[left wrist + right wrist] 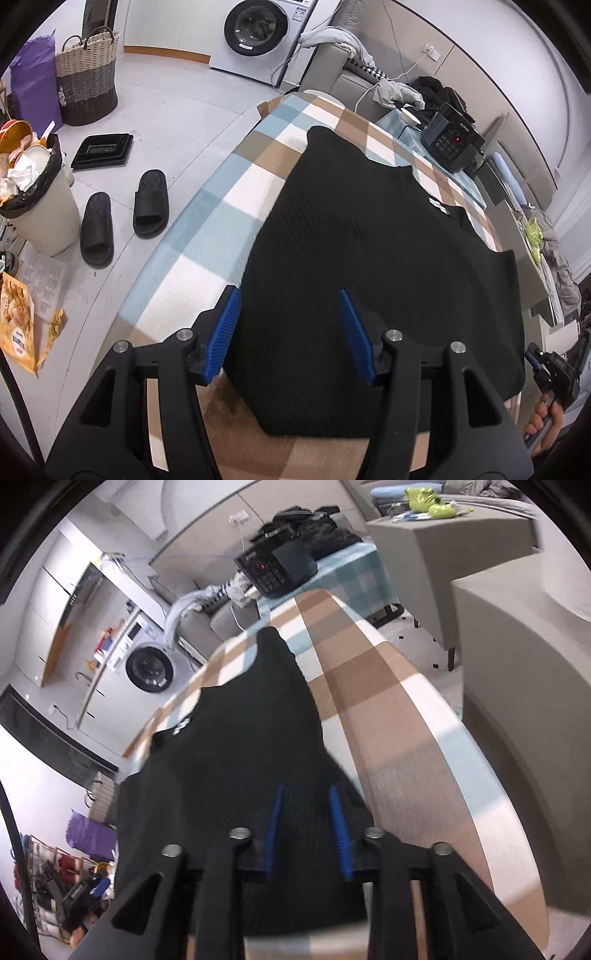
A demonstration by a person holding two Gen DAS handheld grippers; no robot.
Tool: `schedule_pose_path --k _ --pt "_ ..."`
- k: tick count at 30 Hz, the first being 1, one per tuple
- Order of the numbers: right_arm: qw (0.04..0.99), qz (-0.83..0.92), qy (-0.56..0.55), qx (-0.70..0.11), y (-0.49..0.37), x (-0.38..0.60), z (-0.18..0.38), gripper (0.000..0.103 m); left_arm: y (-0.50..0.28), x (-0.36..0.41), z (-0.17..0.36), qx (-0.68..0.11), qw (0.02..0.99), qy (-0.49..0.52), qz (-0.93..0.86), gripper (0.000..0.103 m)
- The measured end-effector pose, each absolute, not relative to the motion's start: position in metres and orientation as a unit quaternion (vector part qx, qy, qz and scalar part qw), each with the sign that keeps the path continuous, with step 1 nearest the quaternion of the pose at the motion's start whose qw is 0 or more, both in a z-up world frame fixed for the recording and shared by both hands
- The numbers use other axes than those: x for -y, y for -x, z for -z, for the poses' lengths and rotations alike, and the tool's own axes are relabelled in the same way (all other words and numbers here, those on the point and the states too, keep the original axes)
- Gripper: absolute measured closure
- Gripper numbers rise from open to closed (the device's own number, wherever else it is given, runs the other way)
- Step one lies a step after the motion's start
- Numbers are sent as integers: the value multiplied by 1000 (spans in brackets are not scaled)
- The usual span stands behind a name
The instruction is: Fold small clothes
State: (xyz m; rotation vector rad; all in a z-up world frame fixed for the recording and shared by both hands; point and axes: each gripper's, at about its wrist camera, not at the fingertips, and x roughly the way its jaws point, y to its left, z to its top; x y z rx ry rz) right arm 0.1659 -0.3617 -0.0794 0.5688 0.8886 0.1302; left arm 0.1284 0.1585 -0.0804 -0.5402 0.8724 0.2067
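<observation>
The left tongs (290, 332) stand open over the near left hem of the black garment (369, 258), which lies flat on the checked surface (207, 229), its long axis running toward 12 o'clock. Bare cloth lies free at 9 o'clock, then the surface edge. The right tongs (306, 830) look nearly closed with the garment's near right hem between them; open checks spread toward 3 o'clock.

Washing machine (258, 27), woven basket (88, 77), black slippers (123, 218), bin (37, 206).
</observation>
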Motion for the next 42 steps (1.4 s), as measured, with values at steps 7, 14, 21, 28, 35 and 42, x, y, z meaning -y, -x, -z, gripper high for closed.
schedule_pose_path --k 7,14,21,28,35,42 --pt "837 -70 -342 -420 -89 366 91 55 -87 -137 77 -419 864 266 -86 51" --pt "806 -98 -397 -428 -88 359 116 55 -48 -133 88 -426 845 309 -93 51" --pt "826 -60 -383 -409 -119 340 112 62 -31 -133 90 -429 839 318 -102 51" --pt "848 -60 -366 -378 -116 338 97 86 -39 -126 94 -436 832 330 -89 51" --pt "836 -82 -373 -395 -118 344 104 63 -63 -122 107 -435 824 356 -66 51" --pt "826 -57 -394 -400 -131 347 112 62 -86 -125 111 -411 833 362 -81 51"
